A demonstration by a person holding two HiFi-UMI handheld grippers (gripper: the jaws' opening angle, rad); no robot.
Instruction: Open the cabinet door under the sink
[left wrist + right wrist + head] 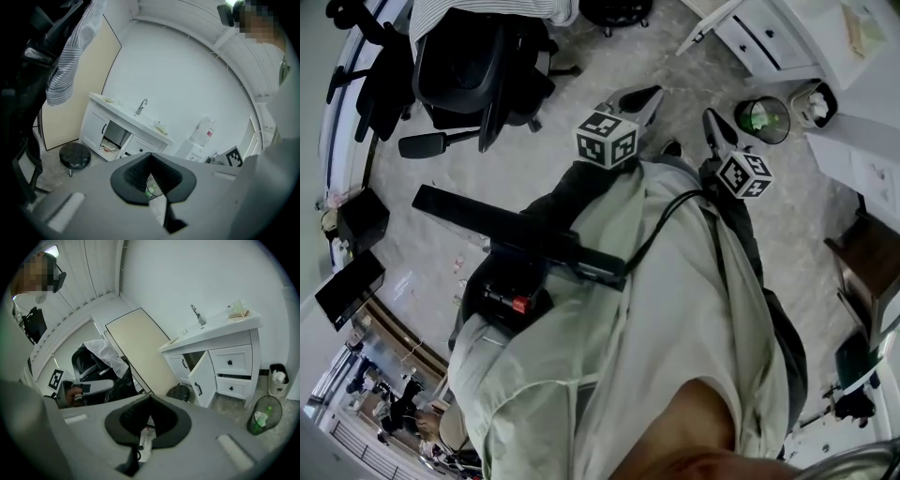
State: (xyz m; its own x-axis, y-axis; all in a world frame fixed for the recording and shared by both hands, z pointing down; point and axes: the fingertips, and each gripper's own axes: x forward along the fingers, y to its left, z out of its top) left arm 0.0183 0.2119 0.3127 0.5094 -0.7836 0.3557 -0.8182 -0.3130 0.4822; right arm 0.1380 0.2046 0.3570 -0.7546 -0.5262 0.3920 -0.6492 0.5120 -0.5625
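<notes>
The white sink cabinet stands against the wall, some way in front of both grippers. One door under the sink hangs open toward me, its black handle showing, and the space behind it is dark. In the left gripper view the open compartment sits beside a closed door. From the head view the door shows as a thin white edge. My left gripper and right gripper are held in the air, both shut and empty, well short of the cabinet.
A black round stool stands before the cabinet. A bin with a green liner and a small white bin sit on the floor to the right. A black office chair is behind at left. A beige board leans on the wall.
</notes>
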